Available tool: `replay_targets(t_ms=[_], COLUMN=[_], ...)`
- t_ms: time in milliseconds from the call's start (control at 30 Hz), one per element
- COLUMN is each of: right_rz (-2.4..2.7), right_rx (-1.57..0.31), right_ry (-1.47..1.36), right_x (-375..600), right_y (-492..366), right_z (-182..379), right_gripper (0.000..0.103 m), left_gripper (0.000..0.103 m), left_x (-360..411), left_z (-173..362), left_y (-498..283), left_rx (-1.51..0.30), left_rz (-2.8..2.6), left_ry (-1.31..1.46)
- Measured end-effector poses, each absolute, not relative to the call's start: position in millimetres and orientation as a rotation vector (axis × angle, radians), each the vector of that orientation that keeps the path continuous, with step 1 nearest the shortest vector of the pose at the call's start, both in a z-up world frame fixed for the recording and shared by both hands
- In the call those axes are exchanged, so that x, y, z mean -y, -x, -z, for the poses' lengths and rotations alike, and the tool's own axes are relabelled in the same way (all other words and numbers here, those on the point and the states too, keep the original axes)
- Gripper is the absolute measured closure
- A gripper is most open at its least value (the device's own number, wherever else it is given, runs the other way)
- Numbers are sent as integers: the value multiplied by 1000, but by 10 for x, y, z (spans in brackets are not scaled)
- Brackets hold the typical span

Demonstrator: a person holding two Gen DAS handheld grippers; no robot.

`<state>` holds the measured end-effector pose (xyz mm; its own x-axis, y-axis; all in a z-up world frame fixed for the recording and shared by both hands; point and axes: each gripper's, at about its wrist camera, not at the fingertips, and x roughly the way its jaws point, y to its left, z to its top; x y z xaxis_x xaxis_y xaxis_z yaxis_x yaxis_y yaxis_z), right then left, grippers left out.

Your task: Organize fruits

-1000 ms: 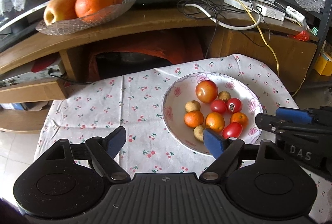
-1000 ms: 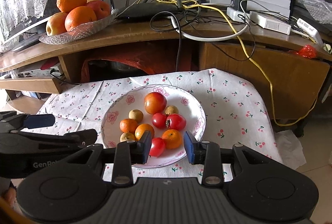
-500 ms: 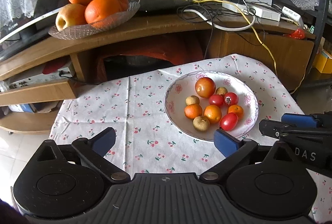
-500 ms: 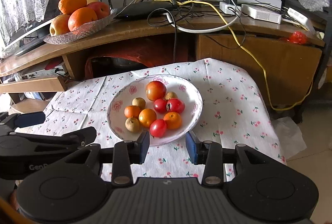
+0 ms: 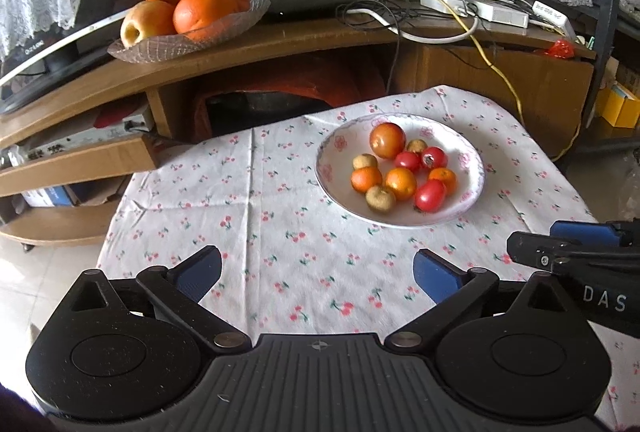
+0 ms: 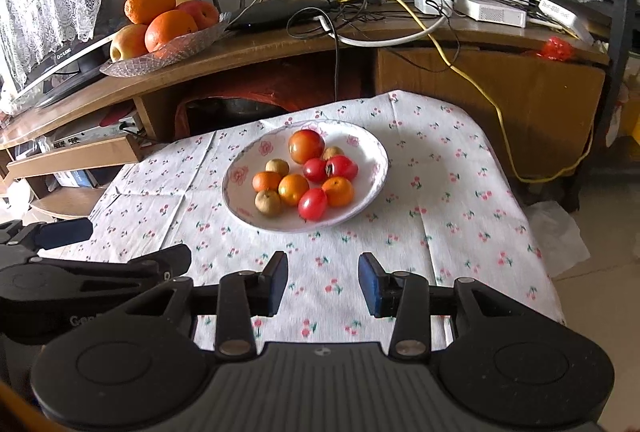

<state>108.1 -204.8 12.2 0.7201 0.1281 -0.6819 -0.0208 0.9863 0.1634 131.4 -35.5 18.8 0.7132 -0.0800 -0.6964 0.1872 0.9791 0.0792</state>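
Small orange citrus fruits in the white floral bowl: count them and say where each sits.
3. One at the left, one in the middle, one at the right, all inside the white floral bowl. None looks hidden.

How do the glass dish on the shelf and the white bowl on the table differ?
The glass dish is clear and patterned; the white bowl is opaque with pink flowers. The dish holds a few large oranges and apples piled up; the bowl holds many small fruits spread out. Both hold fruit, untouched by either gripper.

White cherry-print tablecloth [image 5: 288, 232]; pink-flowered white bowl [image 5: 472, 188]
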Motion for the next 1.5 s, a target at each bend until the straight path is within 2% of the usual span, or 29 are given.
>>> replay_targets(t_ms=[667, 1500], right_rz=[-43, -32], right_rx=[-778, -792], right_ry=[-128, -99], right_x=[2040, 1996], right_y=[-476, -149], right_z=[-58, -5], right_gripper=[63, 63], left_gripper=[0, 0], left_x=[357, 341], left_z=[-95, -29], left_y=[-796, -530], left_rx=[-806, -858], left_rz=[175, 194], left_ry=[-155, -131])
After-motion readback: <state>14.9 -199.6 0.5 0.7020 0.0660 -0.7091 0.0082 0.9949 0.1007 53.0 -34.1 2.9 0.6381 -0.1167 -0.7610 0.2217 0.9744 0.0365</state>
